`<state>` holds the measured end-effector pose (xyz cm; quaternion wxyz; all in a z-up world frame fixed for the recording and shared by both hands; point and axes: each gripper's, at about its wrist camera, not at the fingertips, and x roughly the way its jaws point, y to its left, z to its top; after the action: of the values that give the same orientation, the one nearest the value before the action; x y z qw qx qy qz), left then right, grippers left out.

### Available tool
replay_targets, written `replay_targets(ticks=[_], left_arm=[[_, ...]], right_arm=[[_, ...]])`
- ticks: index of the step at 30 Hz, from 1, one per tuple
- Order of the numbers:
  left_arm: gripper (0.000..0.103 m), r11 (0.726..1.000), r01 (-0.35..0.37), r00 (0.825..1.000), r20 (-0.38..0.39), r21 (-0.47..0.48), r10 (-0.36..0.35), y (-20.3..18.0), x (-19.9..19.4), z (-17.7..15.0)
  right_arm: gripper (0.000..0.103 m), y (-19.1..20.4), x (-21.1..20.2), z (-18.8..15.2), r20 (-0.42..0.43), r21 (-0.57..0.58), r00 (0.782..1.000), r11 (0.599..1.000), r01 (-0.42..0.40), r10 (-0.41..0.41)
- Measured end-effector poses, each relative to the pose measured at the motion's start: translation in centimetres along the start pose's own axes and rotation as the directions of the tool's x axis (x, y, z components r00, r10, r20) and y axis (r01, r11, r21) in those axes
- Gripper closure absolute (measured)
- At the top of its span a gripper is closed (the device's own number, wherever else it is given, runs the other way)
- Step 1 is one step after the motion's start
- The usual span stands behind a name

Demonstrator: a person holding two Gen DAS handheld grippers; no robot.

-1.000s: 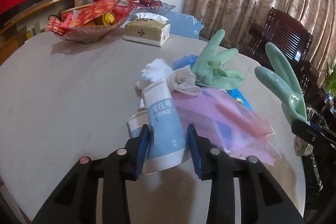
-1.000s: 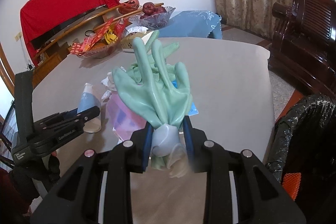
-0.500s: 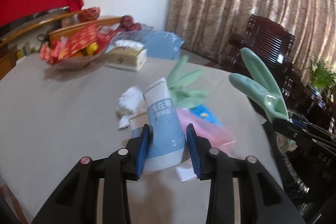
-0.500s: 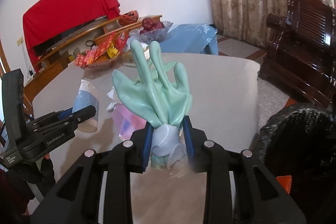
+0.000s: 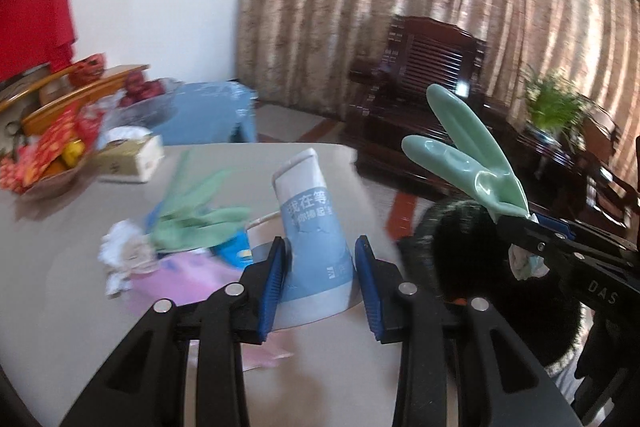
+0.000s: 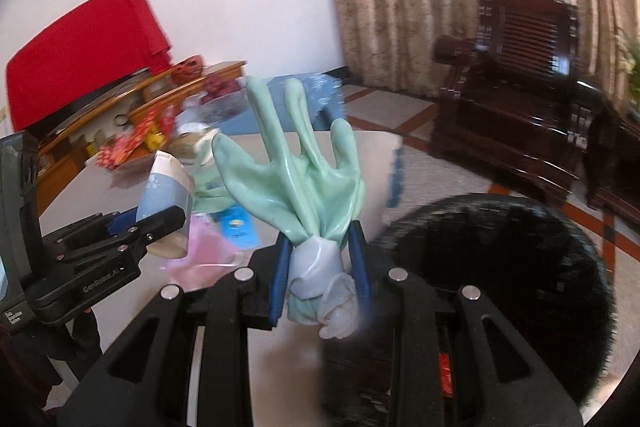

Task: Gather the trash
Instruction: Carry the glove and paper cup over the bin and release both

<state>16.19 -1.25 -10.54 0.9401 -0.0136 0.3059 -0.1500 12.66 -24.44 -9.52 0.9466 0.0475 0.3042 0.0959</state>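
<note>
My left gripper point(image 5: 320, 281) is shut on a crushed blue and white paper cup point(image 5: 312, 227) and holds it above the table's right edge. My right gripper point(image 6: 320, 269) is shut on the cuff of a mint green rubber glove point(image 6: 296, 179), fingers pointing up; the glove also shows in the left wrist view point(image 5: 464, 155). A black trash bag point(image 6: 500, 283) stands open beside the table, to the right of both grippers. On the table lie a second green glove point(image 5: 196, 215), a crumpled white tissue point(image 5: 128, 251), a pink plastic sheet point(image 5: 188, 279) and a blue packet point(image 5: 236, 251).
A tissue box point(image 5: 132, 157) and a bowl of red packets point(image 5: 48, 155) sit at the table's far side. A blue stool point(image 5: 216, 111), dark wooden chairs point(image 6: 520, 99) and curtains stand beyond. The left gripper shows at the left of the right wrist view point(image 6: 132, 231).
Both grippers have lifted and swung right with their loads, from over the table's middle toward its right edge. The black trash bag has come into view beside them.
</note>
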Motion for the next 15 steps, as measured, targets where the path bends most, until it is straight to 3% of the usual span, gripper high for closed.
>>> replay_targets(ticks=[6, 15], left_arm=[[0.067, 0.989, 0.130, 0.992, -0.017, 0.065, -0.129, -5.8, 2.3, 0.9], [0.067, 0.952, 0.280, 0.959, -0.085, 0.125, -0.271, -13.8, 7.1, 1.3]], right_arm=[[0.076, -6.1, -1.7, -1.5, -0.010, 0.075, 0.994, 0.991, 0.108, -0.107], [0.076, -12.2, -1.1, -4.9, -0.090, 0.153, 0.973, 0.962, 0.226, -0.214]])
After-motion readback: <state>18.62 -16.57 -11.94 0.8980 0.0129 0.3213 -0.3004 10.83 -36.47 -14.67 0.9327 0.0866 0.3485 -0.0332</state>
